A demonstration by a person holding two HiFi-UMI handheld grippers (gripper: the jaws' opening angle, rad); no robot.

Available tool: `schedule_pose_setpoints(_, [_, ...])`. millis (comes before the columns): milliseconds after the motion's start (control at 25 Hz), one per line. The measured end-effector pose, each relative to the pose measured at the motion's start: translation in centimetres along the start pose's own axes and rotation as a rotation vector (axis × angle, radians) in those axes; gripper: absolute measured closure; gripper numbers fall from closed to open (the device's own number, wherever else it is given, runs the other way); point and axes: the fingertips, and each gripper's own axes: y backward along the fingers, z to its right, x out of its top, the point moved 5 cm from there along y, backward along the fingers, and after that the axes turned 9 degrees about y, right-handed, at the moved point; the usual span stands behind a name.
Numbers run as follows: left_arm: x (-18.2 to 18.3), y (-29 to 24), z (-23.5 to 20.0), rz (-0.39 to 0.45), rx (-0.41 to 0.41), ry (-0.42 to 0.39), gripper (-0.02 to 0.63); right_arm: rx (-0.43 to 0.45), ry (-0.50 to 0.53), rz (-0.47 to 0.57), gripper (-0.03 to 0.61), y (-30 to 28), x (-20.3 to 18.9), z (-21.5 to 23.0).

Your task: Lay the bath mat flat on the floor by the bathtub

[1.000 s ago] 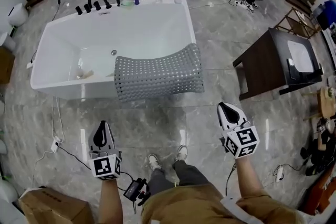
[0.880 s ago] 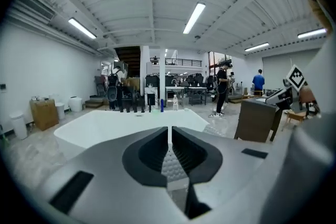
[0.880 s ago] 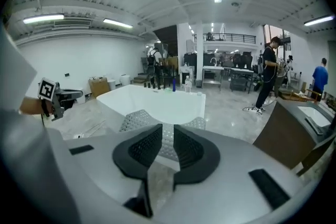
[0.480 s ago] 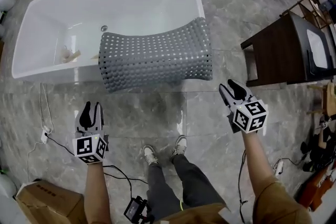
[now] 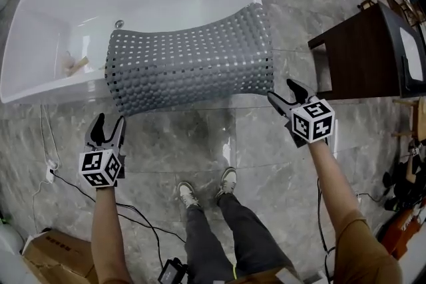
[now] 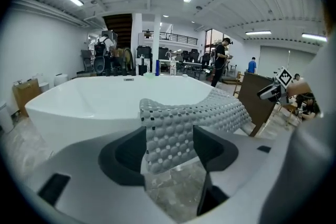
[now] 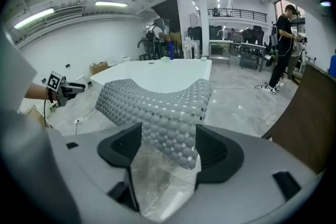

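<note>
The grey bubbled bath mat [image 5: 190,60] hangs over the near rim of the white bathtub [image 5: 40,84], its lower edge above the marble floor. My left gripper [image 5: 108,124] is open just below the mat's lower left corner. In the left gripper view that corner [image 6: 168,128] shows in the gap between the jaws, unclamped. My right gripper [image 5: 285,92] is open beside the mat's lower right corner. That corner [image 7: 176,131] also hangs between its spread jaws in the right gripper view.
A dark wooden side table [image 5: 359,53] stands close on the right. A cardboard box [image 5: 53,256] and a cable with a plug [image 5: 50,173] lie at the lower left. The person's shoes [image 5: 206,186] stand on the floor behind the grippers.
Both grippers went from shut to open and moved forward up to the mat's lower corners. The head view has tilted closer over the tub.
</note>
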Motion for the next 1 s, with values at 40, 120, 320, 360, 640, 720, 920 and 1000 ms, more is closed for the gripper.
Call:
schedule_pose_setpoints(40, [-0.3, -0.7, -0.4, -0.007, -0.006, 0.025, 0.347, 0.002, 0.001, -0.008, 0.267, -0.7, -0.3, 0.4])
schedule_pose_setpoints(120, [-0.8, -2.0, -1.2, -0.009, -0.019, 0.076, 0.347, -0.002, 0.002, -0.015, 0.253, -2.0, -0.8, 1.3])
schedule_pose_setpoints(320, [-1.4, -5.4, -2.2, -0.087, -0.049, 0.042, 0.268, -0.003, -0.047, -0.058, 0.213, -5.8, -2.5, 3.7])
schedule_pose_setpoints(360, [-1.6, -6.0, -2.3, -0.101, -0.053, 0.041, 0.251, 0.003, -0.066, -0.073, 0.209, -6.5, -3.1, 4.1])
schedule_pose_setpoints(640, [-3.2, -8.5, -2.7, -0.156, -0.076, 0.065, 0.151, 0.034, -0.105, -0.12, 0.175, -9.4, -5.2, 4.6])
schedule_pose_setpoints(720, [-3.5, -9.1, -3.3, -0.167, -0.081, 0.072, 0.131, 0.04, -0.099, -0.15, 0.175, -10.2, -5.7, 4.3])
schedule_pose_setpoints(920, [-3.9, -10.6, -3.4, -0.185, -0.053, 0.061, 0.121, 0.061, -0.113, -0.178, 0.175, -11.9, -5.7, 4.5])
schedule_pose_setpoints(1000, [-4.3, -11.2, -3.3, -0.194, -0.025, 0.059, 0.124, 0.063, -0.086, -0.186, 0.176, -12.4, -5.4, 4.3])
